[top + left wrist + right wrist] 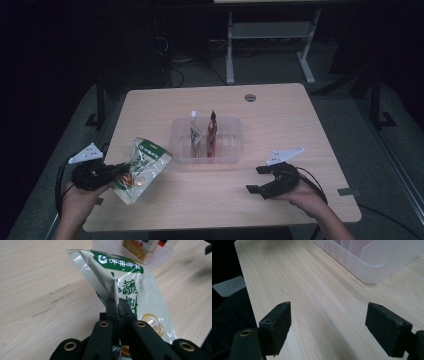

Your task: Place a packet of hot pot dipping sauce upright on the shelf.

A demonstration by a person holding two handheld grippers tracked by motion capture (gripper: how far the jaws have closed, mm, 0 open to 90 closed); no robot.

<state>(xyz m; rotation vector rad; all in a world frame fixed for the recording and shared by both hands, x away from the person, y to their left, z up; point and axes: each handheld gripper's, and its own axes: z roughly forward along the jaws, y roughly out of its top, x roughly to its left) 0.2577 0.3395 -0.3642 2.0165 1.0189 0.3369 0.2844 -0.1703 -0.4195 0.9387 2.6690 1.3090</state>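
Clear bin (176,150), table (280,115) centre: two upright packets (white (195,134), red (212,131)). Left gripper (117,172) clamped on green pouch (142,167); right gripper (256,180) jaws apart. Dark room.

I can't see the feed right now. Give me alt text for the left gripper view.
The left gripper is clamped shut on a folded edge of a green and cream snack bag, held over the pale wooden table. A clear plastic bin with packets inside sits just behind the bag.
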